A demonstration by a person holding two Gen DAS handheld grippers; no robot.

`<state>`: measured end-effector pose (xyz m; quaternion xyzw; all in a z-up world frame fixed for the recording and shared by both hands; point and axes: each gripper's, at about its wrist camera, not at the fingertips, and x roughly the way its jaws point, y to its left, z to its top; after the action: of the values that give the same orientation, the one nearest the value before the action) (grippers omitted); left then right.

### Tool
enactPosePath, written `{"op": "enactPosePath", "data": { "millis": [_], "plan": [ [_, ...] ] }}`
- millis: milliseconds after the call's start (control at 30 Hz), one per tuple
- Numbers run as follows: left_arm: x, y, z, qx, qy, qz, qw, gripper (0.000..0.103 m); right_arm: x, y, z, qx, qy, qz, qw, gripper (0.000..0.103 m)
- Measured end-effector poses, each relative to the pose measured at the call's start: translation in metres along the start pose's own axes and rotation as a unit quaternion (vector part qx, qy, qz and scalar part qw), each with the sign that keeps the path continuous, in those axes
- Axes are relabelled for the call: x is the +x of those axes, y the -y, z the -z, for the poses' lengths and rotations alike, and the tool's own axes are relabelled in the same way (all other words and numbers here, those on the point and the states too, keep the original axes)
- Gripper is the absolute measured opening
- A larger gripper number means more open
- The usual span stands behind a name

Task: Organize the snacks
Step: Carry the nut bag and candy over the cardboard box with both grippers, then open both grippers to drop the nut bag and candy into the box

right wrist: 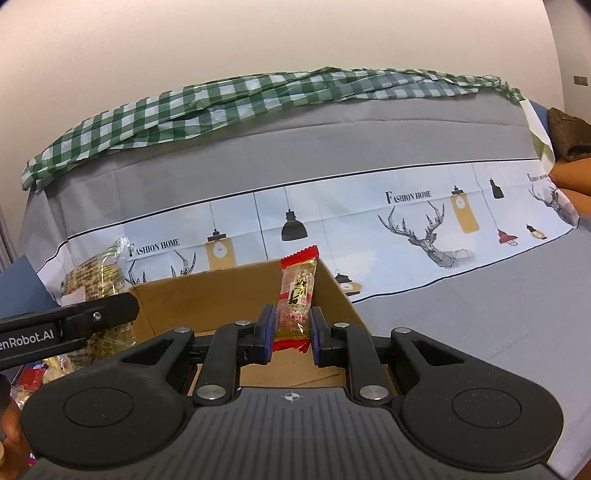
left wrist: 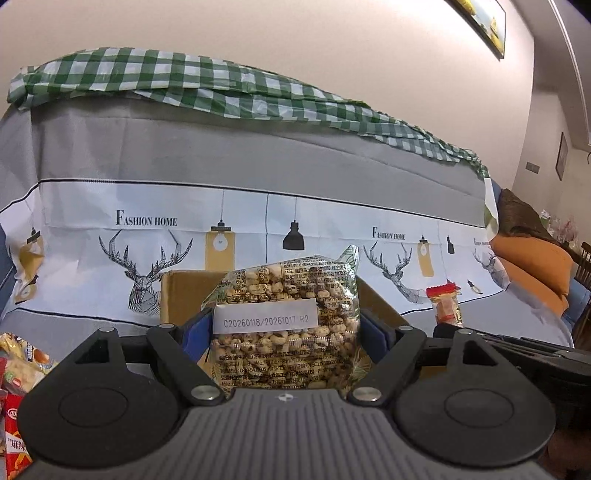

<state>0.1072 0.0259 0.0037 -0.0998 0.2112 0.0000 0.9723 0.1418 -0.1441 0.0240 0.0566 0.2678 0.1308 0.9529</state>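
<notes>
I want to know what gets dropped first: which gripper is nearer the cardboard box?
Hard to separate. The right gripper, shut on a red snack bar, sits above the cardboard box; the left gripper, clamping a puffed-snack bag, hangs just before it.

Ahead of me stands a sofa (left wrist: 258, 147) under a grey cover (right wrist: 332, 147), its white band (left wrist: 92, 236) printed with deer heads, hanging lamps and "Fashion Home". A green checked cloth (left wrist: 166, 79) lies along the top of its back. Behind rises a plain cream wall (left wrist: 295, 33) with a framed picture (left wrist: 480, 22) high on my right. An orange cushion (left wrist: 532, 269) sits at the sofa's right end.
</notes>
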Motion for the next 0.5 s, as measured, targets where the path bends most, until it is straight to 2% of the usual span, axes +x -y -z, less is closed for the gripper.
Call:
{"op": "enactPosePath", "data": {
  "millis": [500],
  "plan": [
    [-0.0004,-0.0009,0.0013,-0.008,-0.002,0.002,1.0000,0.085,0.0000,-0.0019,0.0001,-0.006,0.000,0.001,1.000,0.020]
  ]
}}
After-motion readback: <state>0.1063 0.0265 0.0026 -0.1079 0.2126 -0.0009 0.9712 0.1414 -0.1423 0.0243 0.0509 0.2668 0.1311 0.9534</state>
